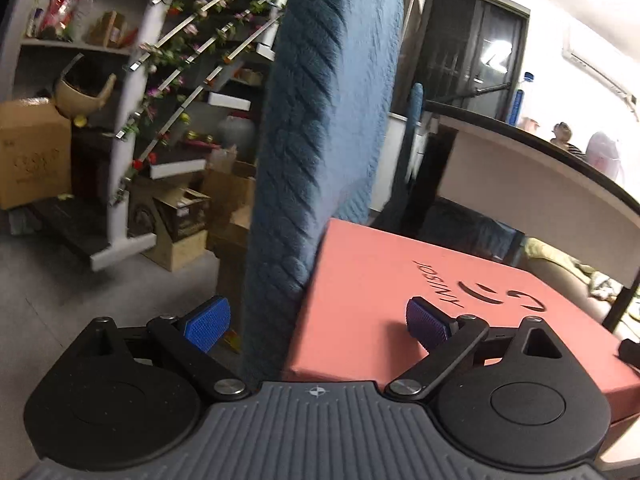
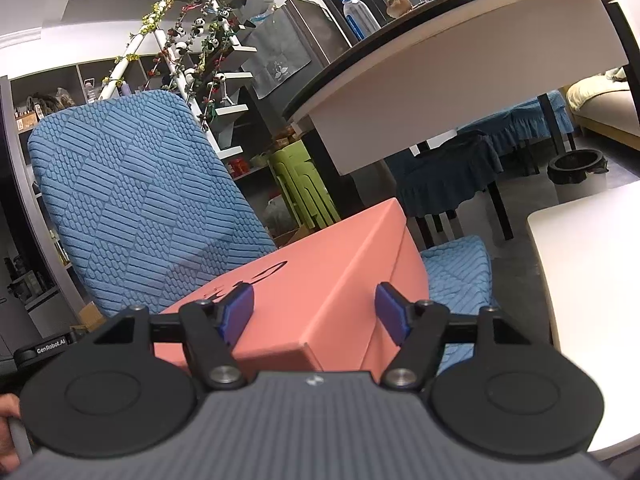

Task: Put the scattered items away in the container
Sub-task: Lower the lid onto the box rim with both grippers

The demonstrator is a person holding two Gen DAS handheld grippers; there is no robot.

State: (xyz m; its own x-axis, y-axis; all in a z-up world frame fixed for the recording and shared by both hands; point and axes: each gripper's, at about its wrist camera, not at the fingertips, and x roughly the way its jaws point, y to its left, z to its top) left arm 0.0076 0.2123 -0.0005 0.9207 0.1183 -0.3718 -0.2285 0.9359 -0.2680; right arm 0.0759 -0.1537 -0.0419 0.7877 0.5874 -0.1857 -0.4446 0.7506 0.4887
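Observation:
A salmon-pink lidded box (image 1: 420,292) with black lettering rests on the seat of a blue quilted chair (image 2: 136,204). In the left wrist view my left gripper (image 1: 316,326) is open; its left pad hangs off the box's near-left corner beside the chair back (image 1: 320,120) and its right pad hovers over the lid. The right wrist view has the same pink box (image 2: 304,300) close in front of my right gripper (image 2: 314,314), which is open with the box's near corner between its blue fingers (image 2: 240,312). The lid is closed, so what lies inside is hidden.
A dark-edged round table (image 2: 440,60) with a water bottle (image 2: 358,14) overhangs the chair on the right. A white surface (image 2: 592,300) sits at the right edge. A staircase with flower garlands (image 1: 192,60), cardboard boxes (image 1: 32,152) and green stools (image 2: 300,184) stand behind.

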